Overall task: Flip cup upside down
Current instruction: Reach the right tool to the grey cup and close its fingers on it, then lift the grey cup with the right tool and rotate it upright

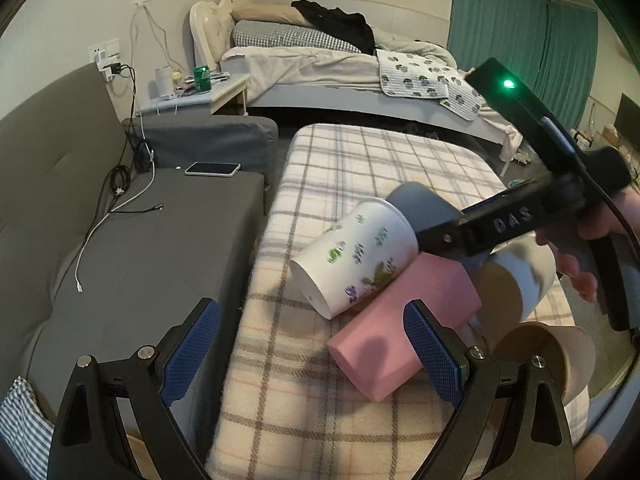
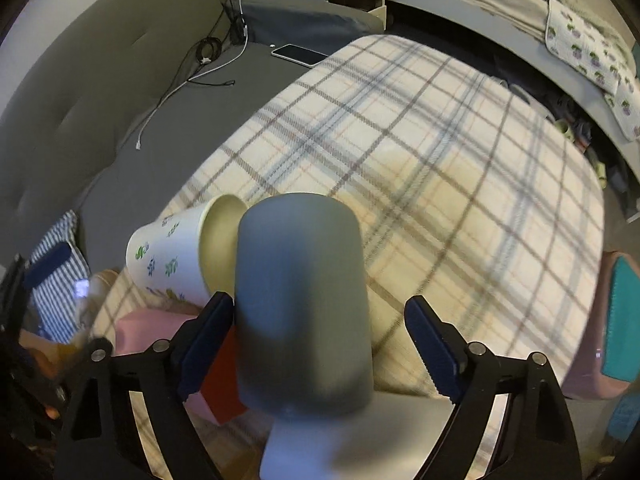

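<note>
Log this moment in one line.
left gripper: open | right gripper: open, grey cup between fingers | floral cup: tipped sideways against pink object

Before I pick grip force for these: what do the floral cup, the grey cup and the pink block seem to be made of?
Floral cup: looks like thin paper, matte white with printed flowers, a rolled rim and a plain cream inside.
Grey cup: smooth, matte and opaque, with rounded edges; silicone or plastic, cannot tell which.
Pink block: matte and uniform, with soft corners; probably foam, though hard plastic is possible.
</note>
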`<state>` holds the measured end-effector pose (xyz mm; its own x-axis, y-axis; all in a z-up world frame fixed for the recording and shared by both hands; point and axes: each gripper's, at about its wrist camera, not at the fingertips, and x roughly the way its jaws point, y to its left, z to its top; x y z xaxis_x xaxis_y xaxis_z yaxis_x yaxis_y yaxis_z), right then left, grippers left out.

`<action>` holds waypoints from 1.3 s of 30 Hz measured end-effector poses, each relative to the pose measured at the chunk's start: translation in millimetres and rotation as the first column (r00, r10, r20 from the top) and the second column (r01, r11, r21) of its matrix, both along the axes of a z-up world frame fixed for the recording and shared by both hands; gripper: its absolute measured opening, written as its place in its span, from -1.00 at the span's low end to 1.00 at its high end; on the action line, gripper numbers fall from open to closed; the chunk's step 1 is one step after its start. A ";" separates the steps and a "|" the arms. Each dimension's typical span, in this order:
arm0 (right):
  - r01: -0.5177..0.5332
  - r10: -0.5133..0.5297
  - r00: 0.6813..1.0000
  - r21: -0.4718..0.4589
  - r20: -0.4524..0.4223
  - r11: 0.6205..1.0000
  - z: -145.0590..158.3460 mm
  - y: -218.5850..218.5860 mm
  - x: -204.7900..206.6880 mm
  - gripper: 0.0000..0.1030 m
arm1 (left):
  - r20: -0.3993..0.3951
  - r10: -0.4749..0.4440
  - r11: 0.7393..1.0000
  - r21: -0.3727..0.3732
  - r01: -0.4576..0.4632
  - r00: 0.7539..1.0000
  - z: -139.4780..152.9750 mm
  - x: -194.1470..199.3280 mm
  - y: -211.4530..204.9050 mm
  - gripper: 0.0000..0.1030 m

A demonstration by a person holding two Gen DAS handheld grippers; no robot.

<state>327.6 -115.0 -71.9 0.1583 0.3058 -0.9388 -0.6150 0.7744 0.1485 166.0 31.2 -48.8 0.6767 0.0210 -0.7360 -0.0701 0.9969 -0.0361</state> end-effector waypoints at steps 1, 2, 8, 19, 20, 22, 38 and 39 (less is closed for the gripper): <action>0.008 -0.008 1.000 0.011 -0.014 1.000 -3.1 -0.3 3.2 0.70 | -0.005 -0.003 1.000 0.002 0.003 1.000 -1.4 -0.2 -0.9 0.86; 0.018 -0.017 1.000 0.019 -0.026 1.000 -5.9 -0.4 5.7 0.70 | -0.008 -0.005 1.000 0.003 0.005 1.000 -2.9 -0.8 -1.1 0.86; 0.067 -0.055 0.990 0.087 -0.129 0.994 -24.2 1.4 18.8 0.40 | -0.031 0.007 1.000 0.001 -0.007 1.000 -8.3 0.1 0.8 0.86; 0.200 -0.198 0.980 0.192 -0.032 0.961 31.3 -24.0 13.2 0.39 | 0.000 0.053 0.999 -0.007 -0.053 0.999 15.3 -12.7 8.6 0.86; 0.203 -0.204 0.979 0.200 -0.015 0.959 41.8 -26.0 9.0 0.39 | 0.007 0.056 0.998 -0.008 -0.056 0.998 20.1 -16.9 9.8 0.86; 0.200 -0.210 0.977 0.218 0.025 0.955 66.5 -28.7 -4.8 0.39 | 0.022 0.061 0.998 0.000 -0.061 0.998 31.4 -27.3 11.2 0.86; 0.374 -0.413 0.909 0.319 0.060 0.871 99.3 -47.2 -223.9 0.39 | 0.064 0.116 0.993 -0.008 -0.116 0.991 49.5 -123.6 46.5 0.86; 0.381 -0.420 0.905 0.307 0.070 0.872 92.5 -44.8 -232.4 0.39 | 0.068 0.120 0.993 -0.014 -0.119 0.990 51.0 -124.7 47.8 0.86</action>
<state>95.1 -159.9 20.6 0.4382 0.4357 -0.7862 -0.2893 0.8965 0.3356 41.3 79.0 2.2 0.7190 0.0977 -0.6882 -0.1855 0.9811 -0.0545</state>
